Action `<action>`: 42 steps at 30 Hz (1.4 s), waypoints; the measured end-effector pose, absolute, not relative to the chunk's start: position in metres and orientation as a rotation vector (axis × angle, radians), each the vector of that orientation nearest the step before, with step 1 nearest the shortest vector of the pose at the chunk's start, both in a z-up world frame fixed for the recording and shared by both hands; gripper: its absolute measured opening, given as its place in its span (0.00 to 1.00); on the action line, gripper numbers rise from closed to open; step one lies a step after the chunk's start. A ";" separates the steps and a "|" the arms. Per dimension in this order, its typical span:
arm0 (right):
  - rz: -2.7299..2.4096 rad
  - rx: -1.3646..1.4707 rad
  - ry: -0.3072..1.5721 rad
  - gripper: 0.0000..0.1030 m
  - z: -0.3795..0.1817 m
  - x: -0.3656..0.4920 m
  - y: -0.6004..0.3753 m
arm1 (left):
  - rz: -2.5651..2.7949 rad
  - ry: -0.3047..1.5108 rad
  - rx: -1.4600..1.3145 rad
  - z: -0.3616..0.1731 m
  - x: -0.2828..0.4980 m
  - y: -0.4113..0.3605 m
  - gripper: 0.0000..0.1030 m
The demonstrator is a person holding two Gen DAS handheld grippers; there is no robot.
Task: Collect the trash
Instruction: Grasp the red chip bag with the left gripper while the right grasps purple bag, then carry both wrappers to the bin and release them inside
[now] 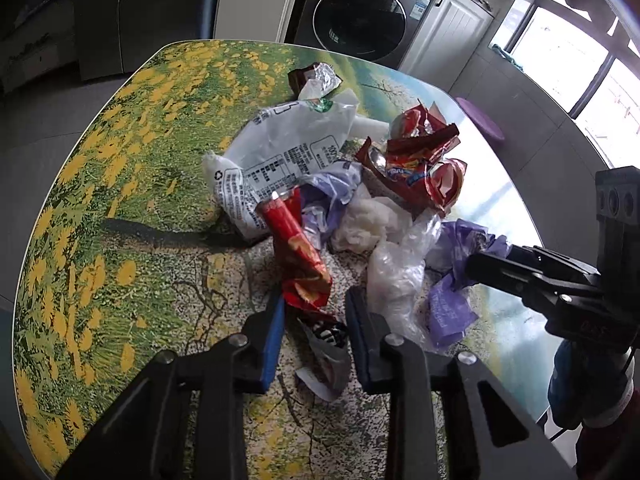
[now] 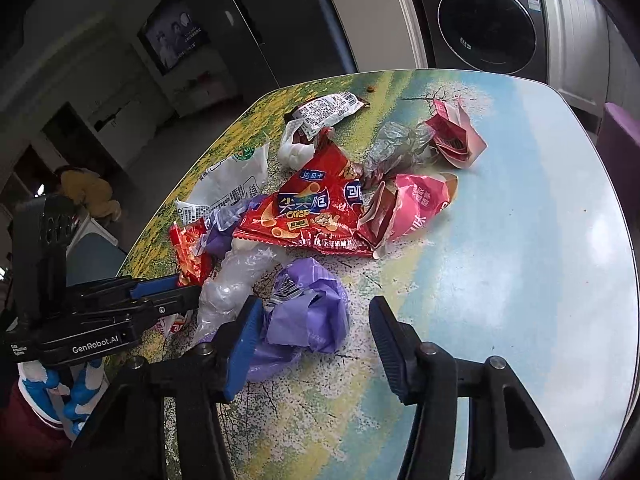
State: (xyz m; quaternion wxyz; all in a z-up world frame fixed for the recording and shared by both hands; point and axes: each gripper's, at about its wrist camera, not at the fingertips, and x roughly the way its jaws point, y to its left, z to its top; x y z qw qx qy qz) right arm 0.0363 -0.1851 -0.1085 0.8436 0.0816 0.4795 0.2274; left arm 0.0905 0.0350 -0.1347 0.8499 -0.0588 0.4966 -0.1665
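Note:
A pile of trash lies on the flower-print table. My left gripper is shut on a crumpled red snack wrapper, and both blue pads touch its lower end. From the right wrist view, that wrapper sticks up from the left gripper. My right gripper stands open over a crumpled purple bag. The bag touches the left pad, while the right pad is apart from it. In the left wrist view the right gripper reaches into the purple bag from the right.
The pile holds a white printed bag, clear plastic, a red chip bag, a pink bag, a torn red carton and a brown wrapper. A washing machine and a purple stool stand beyond the table.

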 end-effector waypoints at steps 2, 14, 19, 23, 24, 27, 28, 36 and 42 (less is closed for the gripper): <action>0.494 0.185 1.007 0.34 -0.109 0.035 -0.184 | -0.337 1.037 -0.127 -0.134 0.088 0.038 0.18; 0.439 0.283 0.857 0.30 -0.062 -0.024 -0.243 | -0.311 0.917 -0.096 -0.080 0.051 0.037 0.16; 0.247 0.333 0.796 0.30 -0.045 -0.055 -0.314 | -0.461 0.861 -0.045 -0.047 0.050 -0.019 0.16; 0.019 0.325 0.776 0.30 -0.038 -0.078 -0.377 | -0.627 0.851 0.022 -0.033 0.057 -0.103 0.16; -0.039 0.324 0.773 0.30 -0.038 -0.082 -0.390 | -0.671 0.853 0.035 -0.031 0.059 -0.125 0.16; -0.179 0.327 0.792 0.30 -0.045 -0.090 -0.433 | -0.775 0.863 0.090 -0.031 0.063 -0.191 0.16; -0.217 0.330 0.798 0.30 -0.049 -0.091 -0.446 | -0.804 0.869 0.110 -0.031 0.063 -0.214 0.16; -0.364 0.332 0.882 0.31 -0.089 -0.067 -0.514 | -0.917 0.959 0.198 -0.058 0.088 -0.355 0.18; -0.398 0.359 0.921 0.41 -0.119 -0.053 -0.541 | -0.957 1.033 0.192 -0.088 0.104 -0.420 0.22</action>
